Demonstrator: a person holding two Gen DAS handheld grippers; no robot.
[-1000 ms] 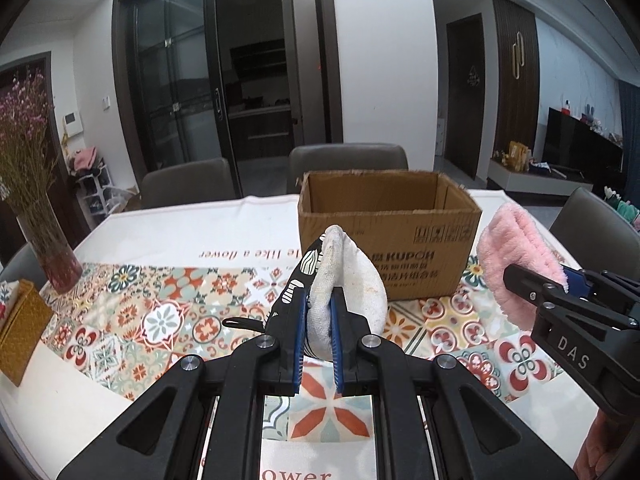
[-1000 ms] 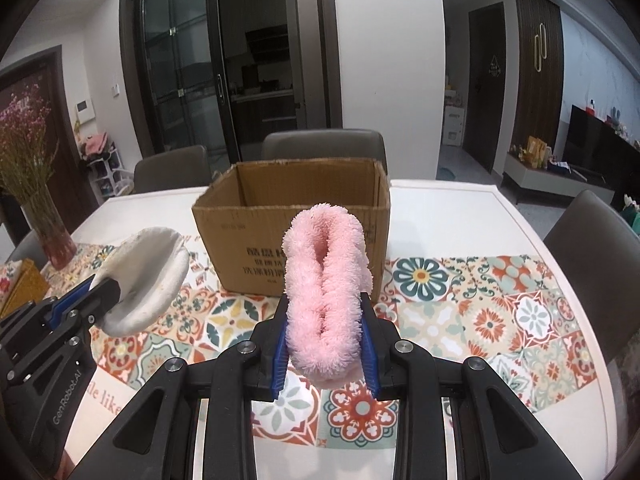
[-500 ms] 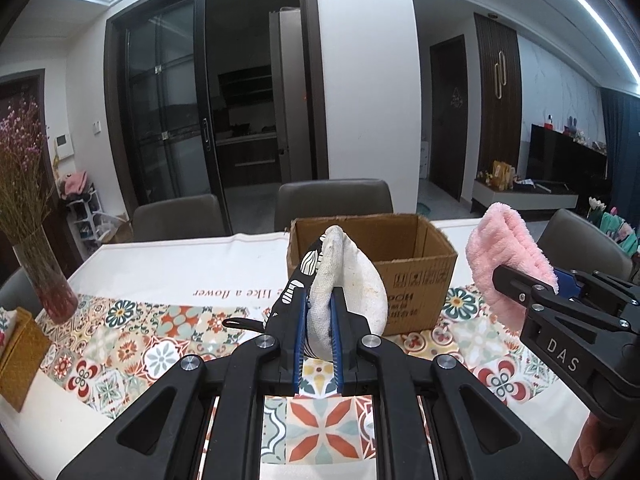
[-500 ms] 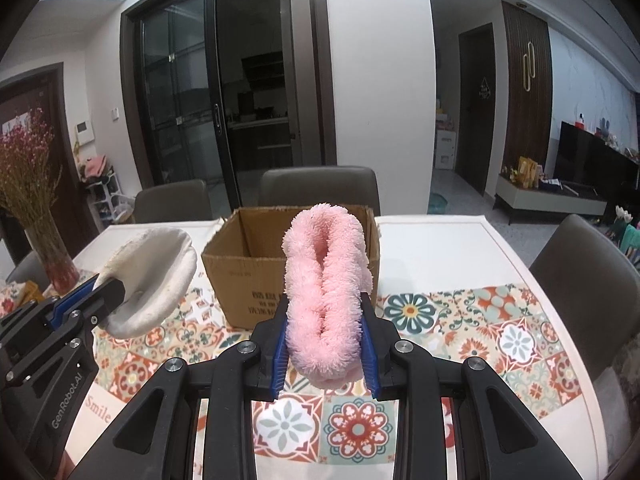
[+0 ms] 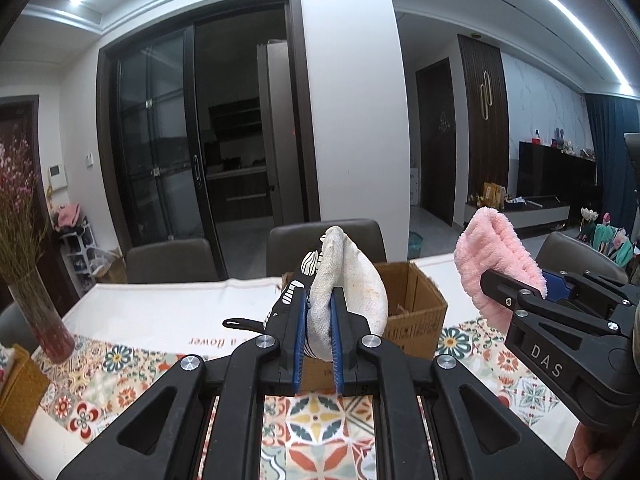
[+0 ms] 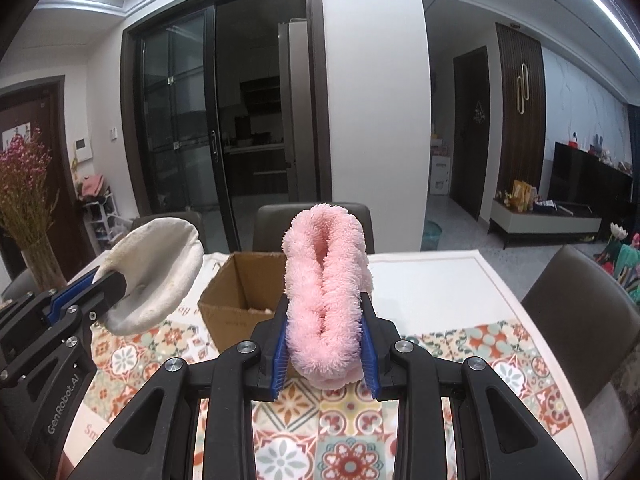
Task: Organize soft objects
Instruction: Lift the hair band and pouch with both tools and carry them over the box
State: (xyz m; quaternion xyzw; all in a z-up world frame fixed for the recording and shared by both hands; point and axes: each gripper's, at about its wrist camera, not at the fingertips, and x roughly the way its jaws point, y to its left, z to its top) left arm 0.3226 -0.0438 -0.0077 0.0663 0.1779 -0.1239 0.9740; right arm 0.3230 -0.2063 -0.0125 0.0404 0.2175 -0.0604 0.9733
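My left gripper (image 5: 318, 312) is shut on a cream oven mitt (image 5: 352, 288) with a black-and-white patterned outer side, held upright in the air. In the right wrist view that mitt (image 6: 156, 276) shows at the left. My right gripper (image 6: 326, 320) is shut on a folded fluffy pink cloth (image 6: 326, 292); in the left wrist view the cloth (image 5: 494, 256) hangs at the right. Both are held above the table, in front of an open cardboard box (image 6: 240, 300), partly hidden behind the mitt in the left wrist view (image 5: 416, 308).
The table carries a patterned tile cloth (image 6: 460, 352) over a white one. A glass vase with pink dried flowers (image 5: 36, 312) and a woven yellow basket (image 5: 18, 392) stand at the left. Grey chairs (image 6: 580, 320) ring the table. A hand (image 5: 588, 452) holds the right gripper.
Both grippers have risen with their soft items and tilted up; the box and table now sit lower in both views. Neither grip has changed.
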